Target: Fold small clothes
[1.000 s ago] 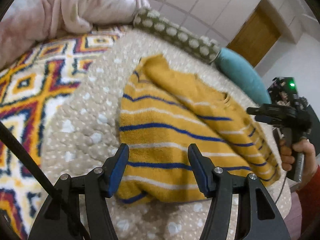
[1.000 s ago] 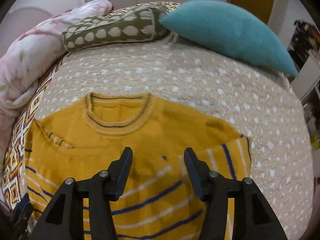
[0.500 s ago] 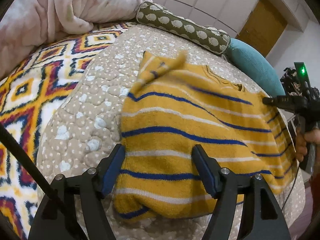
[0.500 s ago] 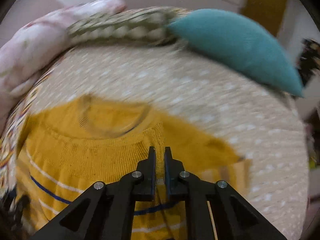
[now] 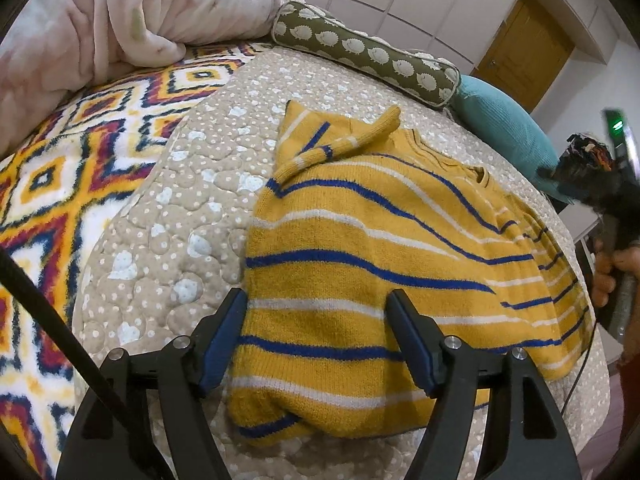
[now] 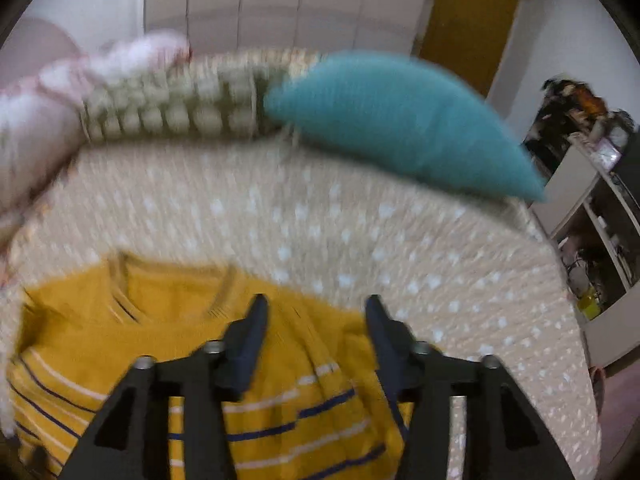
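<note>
A small mustard-yellow sweater (image 5: 360, 264) with blue and white stripes lies on the beige dotted quilt (image 5: 168, 216). One sleeve (image 5: 344, 140) is folded across its far side. My left gripper (image 5: 316, 312) is open and empty just above the sweater's near hem. My right gripper (image 6: 316, 320) is open and empty, raised over the sweater (image 6: 192, 344) near its collar. In the left wrist view the right gripper's body (image 5: 612, 208) is blurred at the sweater's right edge, held by a hand.
A pink blanket (image 5: 132, 12), an olive patterned bolster (image 5: 368, 56) and a teal pillow (image 6: 400, 120) lie along the far side of the bed. A bright geometric blanket (image 5: 52, 160) covers the left. Shelves (image 6: 600, 232) stand beyond the bed's right edge.
My right gripper shut on the sweater half a second ago, then opened, let go and lifted away. The sweater's right side now lies flatter. My left gripper stayed open near the hem.
</note>
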The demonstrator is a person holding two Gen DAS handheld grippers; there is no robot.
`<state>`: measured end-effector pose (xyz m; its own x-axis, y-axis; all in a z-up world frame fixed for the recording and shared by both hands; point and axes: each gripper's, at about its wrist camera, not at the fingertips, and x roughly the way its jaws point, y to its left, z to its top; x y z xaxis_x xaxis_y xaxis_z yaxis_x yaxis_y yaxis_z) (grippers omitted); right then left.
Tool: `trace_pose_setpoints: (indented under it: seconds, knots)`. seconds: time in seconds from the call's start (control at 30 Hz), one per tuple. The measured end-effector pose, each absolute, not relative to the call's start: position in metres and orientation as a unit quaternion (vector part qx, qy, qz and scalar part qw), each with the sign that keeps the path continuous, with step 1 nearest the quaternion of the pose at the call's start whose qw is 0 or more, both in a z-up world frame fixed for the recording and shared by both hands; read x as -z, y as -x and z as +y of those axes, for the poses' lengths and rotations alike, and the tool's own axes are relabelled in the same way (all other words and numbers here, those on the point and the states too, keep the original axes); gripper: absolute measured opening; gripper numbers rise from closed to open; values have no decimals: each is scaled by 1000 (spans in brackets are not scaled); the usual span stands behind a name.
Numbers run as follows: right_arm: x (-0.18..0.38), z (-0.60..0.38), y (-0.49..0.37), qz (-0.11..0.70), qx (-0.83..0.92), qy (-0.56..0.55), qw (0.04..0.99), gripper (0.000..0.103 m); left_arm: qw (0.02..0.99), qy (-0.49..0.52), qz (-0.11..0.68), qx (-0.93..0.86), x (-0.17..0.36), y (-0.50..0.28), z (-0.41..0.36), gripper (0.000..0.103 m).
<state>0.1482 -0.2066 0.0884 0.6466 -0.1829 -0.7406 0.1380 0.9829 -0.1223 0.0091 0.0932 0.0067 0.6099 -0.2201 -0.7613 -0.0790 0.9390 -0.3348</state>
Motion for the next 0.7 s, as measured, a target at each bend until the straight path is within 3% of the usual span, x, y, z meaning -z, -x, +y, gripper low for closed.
trace_pose_setpoints:
  seconds: [0.1,0.2,0.23,0.4,0.63,0.7]
  knots:
    - [-103,-174,-139,411,5,7,912,58,882,186,431,51,-13,-2,97,71]
    - [-92,-122,-136,447,-104,17,888,35,885,197,418,52,-18,6,104,71]
    - [-85,-98,-135,459,-139,27,877,33,885,201,417,46,-17,7,108,71]
    - [-39,-1,-139,495,-214,95,837,32,869,237,432,49,-9,7,123,71]
    - [-10,65,-180,509,-178,147,829,32,876,205,435,47,-10,8,113,71]
    - [-11,69,-188,511,-170,151,829,40,876,203,436,46,-10,8,112,71]
